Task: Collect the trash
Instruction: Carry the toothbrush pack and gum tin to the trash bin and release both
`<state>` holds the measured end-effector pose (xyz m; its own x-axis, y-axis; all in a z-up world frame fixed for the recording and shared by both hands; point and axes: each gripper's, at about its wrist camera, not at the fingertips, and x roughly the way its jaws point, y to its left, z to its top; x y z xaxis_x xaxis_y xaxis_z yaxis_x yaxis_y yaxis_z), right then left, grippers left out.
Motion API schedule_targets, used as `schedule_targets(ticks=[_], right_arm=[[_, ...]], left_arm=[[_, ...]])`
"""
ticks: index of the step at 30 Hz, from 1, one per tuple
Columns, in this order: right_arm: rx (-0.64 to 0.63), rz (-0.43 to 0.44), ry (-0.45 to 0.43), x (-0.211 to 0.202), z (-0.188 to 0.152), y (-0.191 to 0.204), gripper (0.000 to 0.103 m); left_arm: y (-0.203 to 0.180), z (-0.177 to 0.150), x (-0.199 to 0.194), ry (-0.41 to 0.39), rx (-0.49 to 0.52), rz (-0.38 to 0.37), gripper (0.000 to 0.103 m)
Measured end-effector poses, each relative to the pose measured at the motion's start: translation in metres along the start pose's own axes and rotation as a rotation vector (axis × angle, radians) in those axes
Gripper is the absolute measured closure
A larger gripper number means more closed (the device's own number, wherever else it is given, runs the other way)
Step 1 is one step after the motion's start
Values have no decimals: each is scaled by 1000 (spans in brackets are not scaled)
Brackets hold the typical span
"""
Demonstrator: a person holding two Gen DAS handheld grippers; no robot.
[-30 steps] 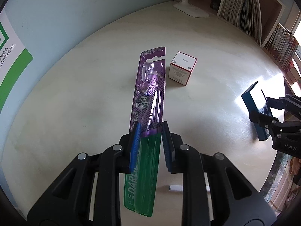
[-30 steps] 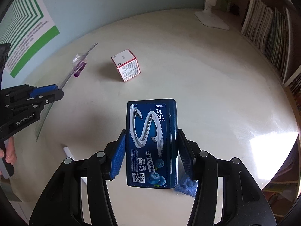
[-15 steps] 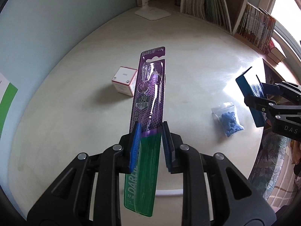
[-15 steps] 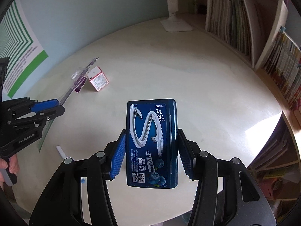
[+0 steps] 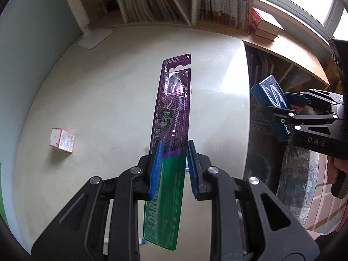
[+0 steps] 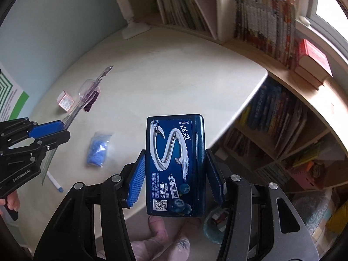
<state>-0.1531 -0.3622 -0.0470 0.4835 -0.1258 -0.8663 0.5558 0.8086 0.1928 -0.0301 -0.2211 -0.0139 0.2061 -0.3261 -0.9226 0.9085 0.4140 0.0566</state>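
2 grippers: left gripper [image 5: 173, 166] clamps 1 toothbrush pack [image 5: 171, 117]; right gripper [image 6: 175, 174] clamps 1 gum box [image 6: 175, 163].

Past my table [image 5: 104, 100] stands a bookshelf [image 6: 267, 19] packed with upright books. A thick red book [image 6: 313, 54] lies flat on the wooden ledge beside them. A white lamp base [image 5: 95, 37] rests at the table's far corner.
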Motion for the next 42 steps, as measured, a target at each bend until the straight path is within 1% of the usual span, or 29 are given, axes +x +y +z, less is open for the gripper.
schedule_targets(ticks=[6, 11, 13, 16, 21, 25, 29, 33, 38, 42], right_arm=[[138, -47, 2, -9, -35, -62, 50], [255, -95, 13, -18, -78, -111, 50], [297, -119, 21, -20, -94, -129, 50], [365, -139, 37, -24, -121, -154, 50], [469, -163, 66, -22, -162, -186, 50], [555, -171, 77, -24, -193, -204, 50], [635, -172, 89, -22, -224, -219, 50], [729, -158, 110, -11, -253, -234, 50], [829, -128, 143, 12, -283, -249, 50], [895, -109, 164, 31, -304, -257, 50]], left_arm=[[-68, 20, 17, 25, 143, -57, 82], [-130, 28, 34, 51, 270, -101, 82], [-151, 27, 39, 59, 325, -107, 82], [-182, 23, 47, 85, 393, -144, 82], [-230, 12, 67, 129, 509, -180, 82], [-266, -2, 81, 168, 598, -210, 82], [-294, -14, 96, 207, 679, -227, 82], [-316, -27, 116, 253, 749, -241, 82], [-336, -43, 143, 330, 806, -257, 82], [-348, -54, 167, 375, 843, -246, 82]])
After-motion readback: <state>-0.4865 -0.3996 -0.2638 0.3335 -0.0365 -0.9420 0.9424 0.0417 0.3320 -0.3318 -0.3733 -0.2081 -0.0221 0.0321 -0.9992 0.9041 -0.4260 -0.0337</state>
